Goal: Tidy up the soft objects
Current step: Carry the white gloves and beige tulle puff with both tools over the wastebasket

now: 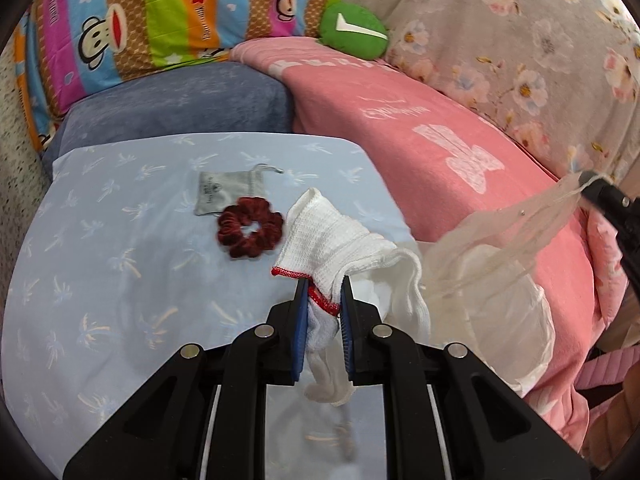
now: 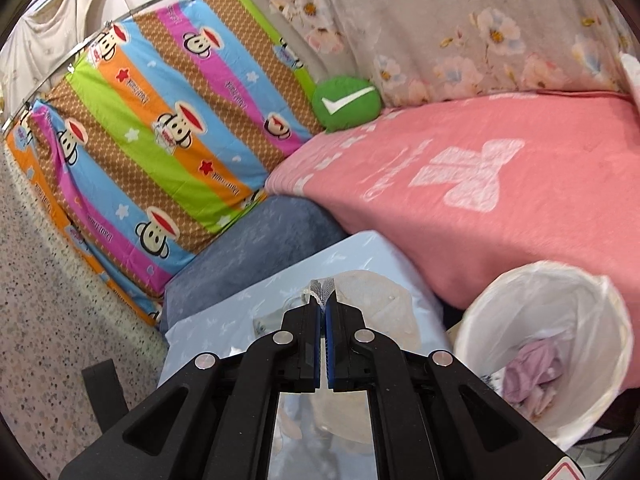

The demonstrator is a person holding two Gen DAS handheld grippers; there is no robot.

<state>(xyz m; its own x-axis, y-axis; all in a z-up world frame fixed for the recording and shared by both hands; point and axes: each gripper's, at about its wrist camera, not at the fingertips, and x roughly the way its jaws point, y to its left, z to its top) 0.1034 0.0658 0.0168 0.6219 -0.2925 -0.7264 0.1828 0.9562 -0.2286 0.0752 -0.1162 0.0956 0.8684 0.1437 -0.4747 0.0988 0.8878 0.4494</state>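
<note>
Gripping a white glove [image 1: 340,236] by its red-trimmed cuff, the left gripper [image 1: 325,298] holds it lifted above the pale blue cloth [image 1: 100,280]; the glove's body drapes toward 12 o'clock. At 10 o'clock from the jaws lie a dark red scrunchie [image 1: 250,232] and, touching it, a grey drawstring pouch [image 1: 226,192]. At 3 o'clock a sheer mesh bag [image 1: 500,248] hangs from the right gripper [image 1: 592,184], its mouth sagging.

Right wrist view: the right gripper [image 2: 323,308] is clenched on the mesh bag's [image 2: 376,304] drawstring edge. A white hamper [image 2: 520,300] holding lilac fabric [image 2: 532,368] stands at 4 o'clock, beside the pink blanket [image 2: 480,184].

Risk, as judged: the glove is pinched by its cuff alone, so it may slip; the limp bag mouth may close and block insertion.
</note>
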